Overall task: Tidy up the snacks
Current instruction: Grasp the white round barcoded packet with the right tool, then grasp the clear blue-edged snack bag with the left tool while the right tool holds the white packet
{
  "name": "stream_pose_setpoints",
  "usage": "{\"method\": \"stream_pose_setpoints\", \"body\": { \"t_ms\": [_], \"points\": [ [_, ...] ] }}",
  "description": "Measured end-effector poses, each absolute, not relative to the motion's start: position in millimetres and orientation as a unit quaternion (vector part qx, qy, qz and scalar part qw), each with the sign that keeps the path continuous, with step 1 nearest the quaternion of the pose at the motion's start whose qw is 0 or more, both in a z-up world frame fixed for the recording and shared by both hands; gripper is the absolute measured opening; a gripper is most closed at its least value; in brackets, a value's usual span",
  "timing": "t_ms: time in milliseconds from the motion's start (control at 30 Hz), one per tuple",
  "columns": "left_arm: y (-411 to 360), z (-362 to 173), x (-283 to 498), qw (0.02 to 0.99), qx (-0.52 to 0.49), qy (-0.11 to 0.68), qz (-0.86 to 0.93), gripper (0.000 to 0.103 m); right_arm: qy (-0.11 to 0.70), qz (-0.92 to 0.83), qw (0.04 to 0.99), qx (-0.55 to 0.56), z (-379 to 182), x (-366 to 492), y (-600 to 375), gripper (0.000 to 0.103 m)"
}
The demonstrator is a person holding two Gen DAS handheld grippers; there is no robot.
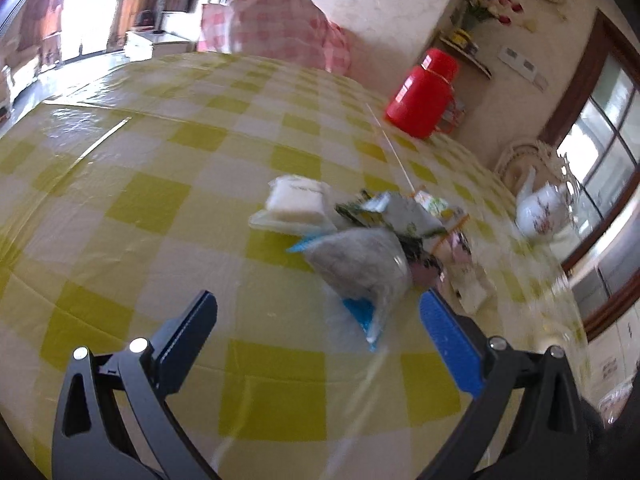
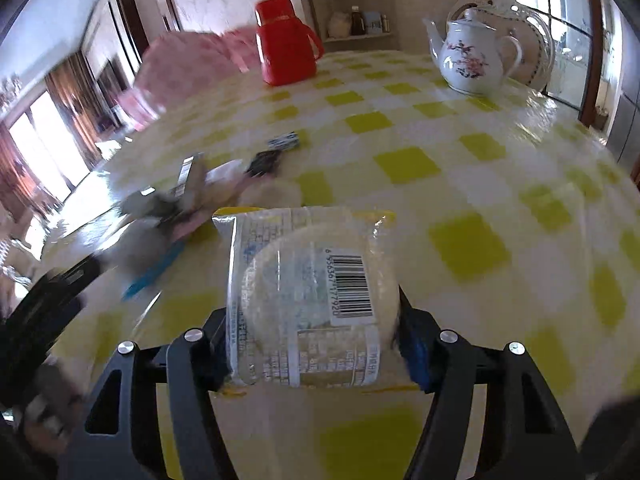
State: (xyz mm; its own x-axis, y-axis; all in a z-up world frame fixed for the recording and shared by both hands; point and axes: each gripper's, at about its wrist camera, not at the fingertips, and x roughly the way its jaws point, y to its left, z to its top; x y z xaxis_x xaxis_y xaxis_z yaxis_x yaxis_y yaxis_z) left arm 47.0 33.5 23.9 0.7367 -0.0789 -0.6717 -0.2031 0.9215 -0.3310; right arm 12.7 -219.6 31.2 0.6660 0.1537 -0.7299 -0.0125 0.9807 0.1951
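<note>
Gripping a wrapped round cake, the right gripper needed carrying it toward the snack pile, while the left gripper stood wide and empty.

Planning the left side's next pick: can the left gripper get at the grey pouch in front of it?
Probably yes: the left gripper is open, the grey pouch lies just ahead, nothing between them.

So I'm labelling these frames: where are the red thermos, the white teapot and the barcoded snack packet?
red thermos point(image 2: 285, 50), right wrist view, its body
white teapot point(image 2: 472, 64), right wrist view, its belly
barcoded snack packet point(image 2: 304, 292), right wrist view, wrapper middle
</note>
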Motion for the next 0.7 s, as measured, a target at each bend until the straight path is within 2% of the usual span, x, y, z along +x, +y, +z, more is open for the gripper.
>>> {"method": "stream_pose_setpoints", "body": {
  "t_ms": [167, 633, 700],
  "points": [
    [19, 24, 46, 0.916, -0.163, 0.366, 0.031, 0.102, 0.403, 0.065, 0.905, 0.117, 28, -24, -220, 0.064],
    [-3, 8, 131, 0.887, -0.124, 0.434, 0.097, 0.101, 0.423, 0.069, 0.899, 0.092, 17, -20, -205, 0.064],
    [-8, 9, 127, 0.892, -0.108, 0.433, 0.076, 0.089, 0.427, 0.073, 0.897, 0.093, 16, -19, -205, 0.064]
  ]
}}
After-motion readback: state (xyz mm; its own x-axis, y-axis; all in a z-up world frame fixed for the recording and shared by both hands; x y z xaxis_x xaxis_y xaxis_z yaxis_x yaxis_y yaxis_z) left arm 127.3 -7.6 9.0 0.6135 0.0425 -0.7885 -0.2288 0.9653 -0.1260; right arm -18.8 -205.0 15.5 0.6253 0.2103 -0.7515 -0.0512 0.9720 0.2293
